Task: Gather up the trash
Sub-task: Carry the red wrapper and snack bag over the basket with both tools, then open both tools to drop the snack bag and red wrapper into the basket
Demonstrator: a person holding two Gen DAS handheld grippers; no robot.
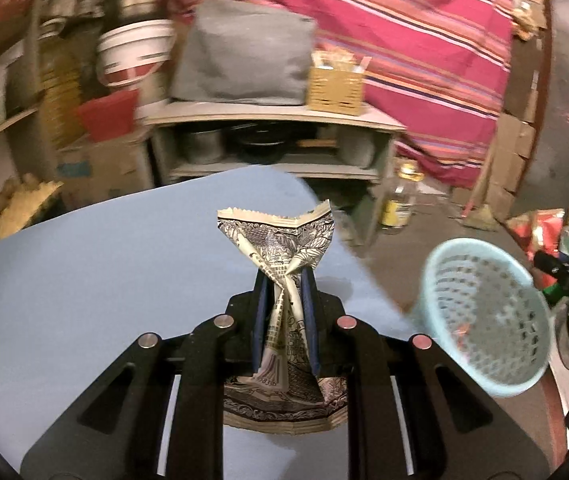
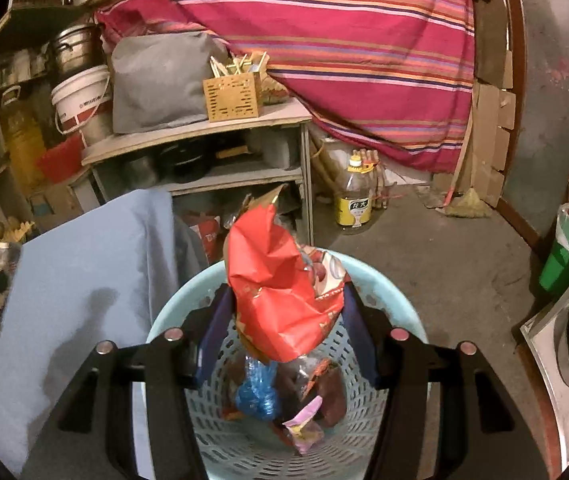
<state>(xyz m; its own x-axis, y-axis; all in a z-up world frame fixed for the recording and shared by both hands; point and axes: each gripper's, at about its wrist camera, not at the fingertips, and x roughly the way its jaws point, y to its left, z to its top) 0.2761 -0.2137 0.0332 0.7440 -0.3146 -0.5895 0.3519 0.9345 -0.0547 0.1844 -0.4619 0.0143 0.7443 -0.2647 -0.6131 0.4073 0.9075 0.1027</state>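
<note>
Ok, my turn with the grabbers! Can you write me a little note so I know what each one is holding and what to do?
Left gripper: shut on a patterned wrapper, held above the blue table.
Right gripper: over the light blue basket, fingers around a red wrapper; whether it still grips it is unclear.
Done: the basket already holds a blue wrapper and a pink one.
Left: the red wrapper probably drops in first, then bring the patterned wrapper over and drop it too.

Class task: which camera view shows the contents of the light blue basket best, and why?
Right wrist: it looks straight down into the basket, showing wrappers under the red wrapper. The left wrist view shows the basket blurred, from the side.
</note>
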